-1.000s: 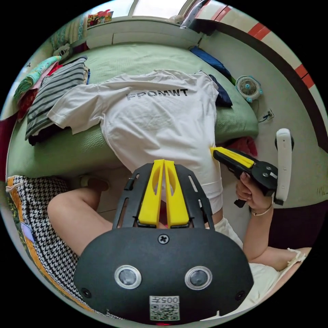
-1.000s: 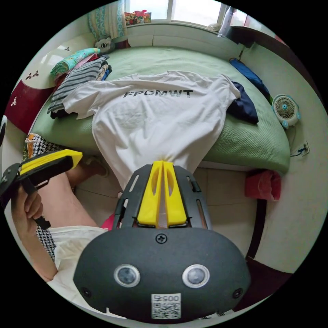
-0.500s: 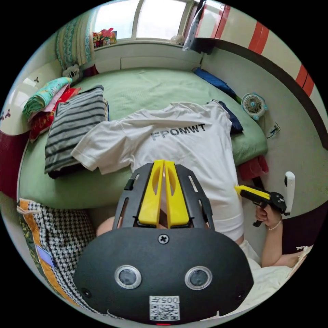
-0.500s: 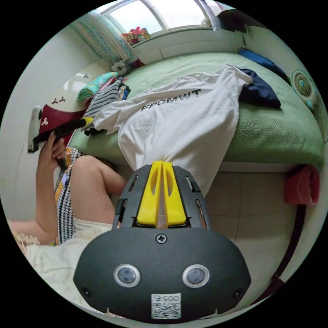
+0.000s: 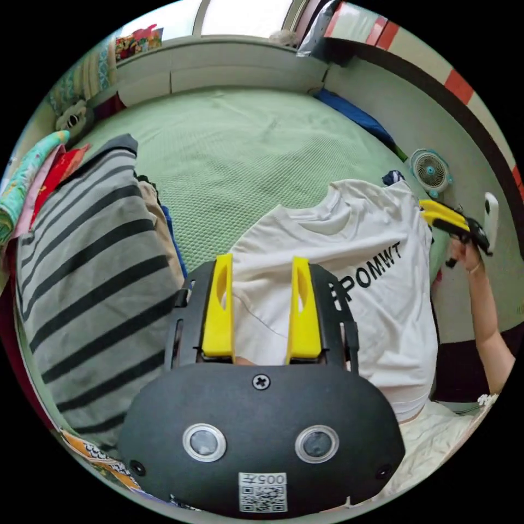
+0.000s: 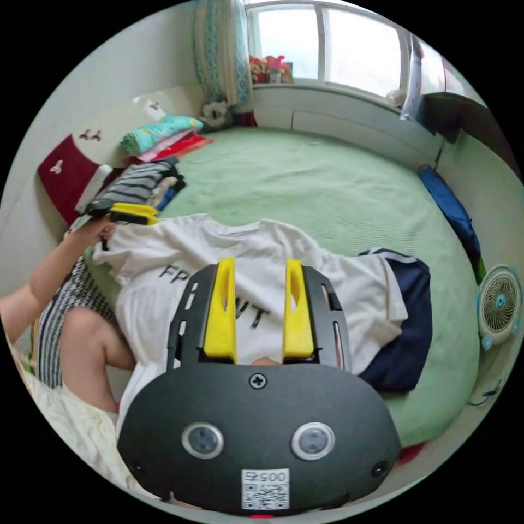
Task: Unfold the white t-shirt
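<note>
T-shirt [image 5: 376, 305] lies on bed [image 5: 245, 153] near edge, chest lettering up, hem hanging over edge toward person. Body mostly open; sleeve at left gripper [image 5: 261, 305] side bunched, other sleeve over navy garment [image 6: 404, 327]. Judgement: unfolding nearly done, sleeves and wrinkles left to smooth. Thin soft white knit, creased, ribbed collar. Both grippers' yellow fingers apart, hovering over shirt, gripping nothing. Right gripper [image 6: 256, 305] above lettering. Bed cover green, waffle-textured. Striped folded pile [image 5: 93, 273] beside shirt. Small fan [image 6: 499, 305] by wall.
</note>
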The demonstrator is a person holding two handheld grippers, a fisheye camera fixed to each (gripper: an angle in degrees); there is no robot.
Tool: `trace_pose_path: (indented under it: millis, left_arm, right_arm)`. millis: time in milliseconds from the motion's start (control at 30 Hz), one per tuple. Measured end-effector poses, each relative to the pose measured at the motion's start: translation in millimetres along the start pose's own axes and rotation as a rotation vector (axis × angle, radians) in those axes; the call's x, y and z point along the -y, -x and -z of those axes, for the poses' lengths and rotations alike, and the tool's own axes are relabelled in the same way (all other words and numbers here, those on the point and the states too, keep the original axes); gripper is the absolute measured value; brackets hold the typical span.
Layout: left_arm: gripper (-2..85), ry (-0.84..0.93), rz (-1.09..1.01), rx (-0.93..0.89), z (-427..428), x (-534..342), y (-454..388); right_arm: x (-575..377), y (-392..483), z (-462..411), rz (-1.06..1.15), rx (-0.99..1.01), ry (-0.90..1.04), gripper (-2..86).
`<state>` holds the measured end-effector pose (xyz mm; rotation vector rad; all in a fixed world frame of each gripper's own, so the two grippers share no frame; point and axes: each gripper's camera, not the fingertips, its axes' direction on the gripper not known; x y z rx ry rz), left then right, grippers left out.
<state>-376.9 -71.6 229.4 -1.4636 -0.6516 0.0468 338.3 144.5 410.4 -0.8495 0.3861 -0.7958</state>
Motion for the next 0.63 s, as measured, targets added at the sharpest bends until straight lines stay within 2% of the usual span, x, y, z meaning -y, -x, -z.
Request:
trace_pose_path:
  millis: [100,233,367,433,567,633]
  left_arm:
    - [17.5,0.092,0.021,0.034,-29,18,13]
    - [15.4,0.093,0.018,0.073,-40,24,18]
    - [6.0,0.074,0.017,0.054,-36,29,22]
    - [3.4,0.058,0.011,0.01,-31,33,24]
    - [1.7,0.023,-0.071,0.152,-8,55,12]
    - [1.4,0.015,-0.083,0.209,2,71,10]
  right_arm:
    - [54,-27,-58,-0.029,-0.093,0.119,9.0]
    - [76,-35,-130,-0.02,-0.172,0.382,13.4]
    - [70,-34,-131,-0.029,-0.161,0.283,10.9]
    - [68,-38,-118,-0.051,-0.094,0.202,1.1]
    - [80,-37,-93,-0.049,-0.084,0.113,-0.8]
    - [101,-32,-79,-0.008,-0.151,0.1,-0.9]
